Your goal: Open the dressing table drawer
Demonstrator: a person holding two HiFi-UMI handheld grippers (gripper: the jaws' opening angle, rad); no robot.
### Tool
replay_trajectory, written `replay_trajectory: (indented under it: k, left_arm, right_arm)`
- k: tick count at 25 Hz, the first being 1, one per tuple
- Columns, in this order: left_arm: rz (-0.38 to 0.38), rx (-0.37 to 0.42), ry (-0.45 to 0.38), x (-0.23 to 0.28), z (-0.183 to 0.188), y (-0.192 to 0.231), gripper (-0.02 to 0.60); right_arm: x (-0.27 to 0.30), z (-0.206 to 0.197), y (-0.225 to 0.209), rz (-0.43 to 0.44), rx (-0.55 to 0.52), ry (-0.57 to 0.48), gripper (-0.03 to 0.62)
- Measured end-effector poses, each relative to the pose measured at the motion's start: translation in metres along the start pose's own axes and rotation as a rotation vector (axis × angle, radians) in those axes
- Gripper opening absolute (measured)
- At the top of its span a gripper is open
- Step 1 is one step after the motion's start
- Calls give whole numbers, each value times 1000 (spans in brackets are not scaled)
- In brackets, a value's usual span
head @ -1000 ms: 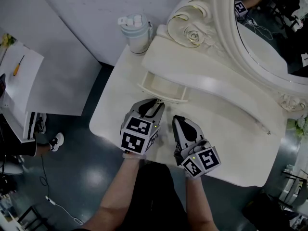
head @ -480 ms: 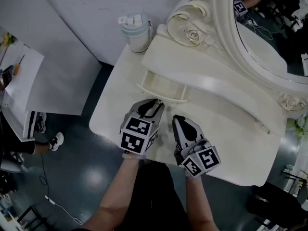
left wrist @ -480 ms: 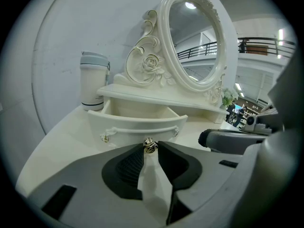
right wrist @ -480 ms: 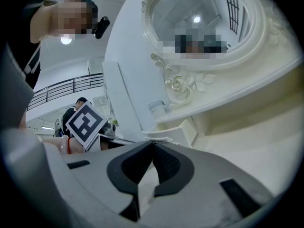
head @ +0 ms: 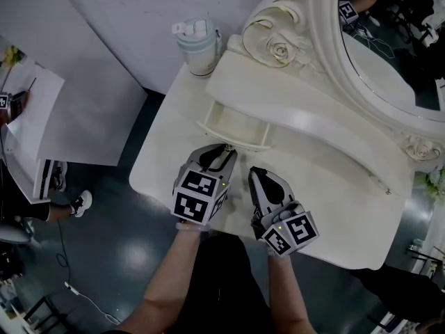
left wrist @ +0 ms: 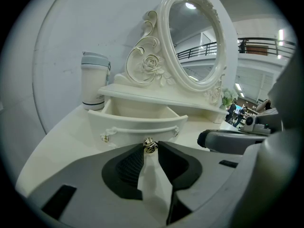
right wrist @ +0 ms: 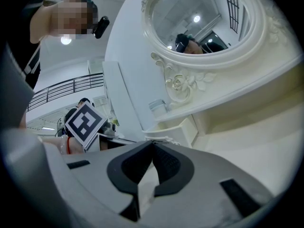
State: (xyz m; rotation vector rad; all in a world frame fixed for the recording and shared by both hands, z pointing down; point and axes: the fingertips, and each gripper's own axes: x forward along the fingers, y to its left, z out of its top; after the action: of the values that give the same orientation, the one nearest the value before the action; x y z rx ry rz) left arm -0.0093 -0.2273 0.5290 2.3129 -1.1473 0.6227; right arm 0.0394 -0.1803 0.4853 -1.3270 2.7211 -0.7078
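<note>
Since the drawer (head: 233,124) slides by its gold knob (left wrist: 150,145), we are pinching that knob in the left gripper (head: 225,149) fingers (left wrist: 129,167); the right gripper (right wrist: 153,144) is idling, fingers closed and empty.

Bright, even light sheens the dressing table (head: 334,179); wide-angle views curve, darkly vignetted.

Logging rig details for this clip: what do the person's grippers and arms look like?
Both the left gripper and right gripper have light grey shells tapering to two jaws lined with black ribbed pads. Each carries a cube covered in black-and-white square markers. The forearms are bare, with no sleeves showing; dark clothing shows beneath them.
</note>
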Motion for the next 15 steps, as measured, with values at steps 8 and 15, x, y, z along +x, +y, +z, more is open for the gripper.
replay_trajectory:
  k: [8, 15]
  left_arm:
    - [8, 11, -6, -1, -1, 0, 104]
    - [17, 40, -31, -7, 0, -2, 121]
  right_arm:
    - [-1, 0, 1, 1, 5, -4, 5]
    - [-1, 5, 1, 2, 0, -6, 5]
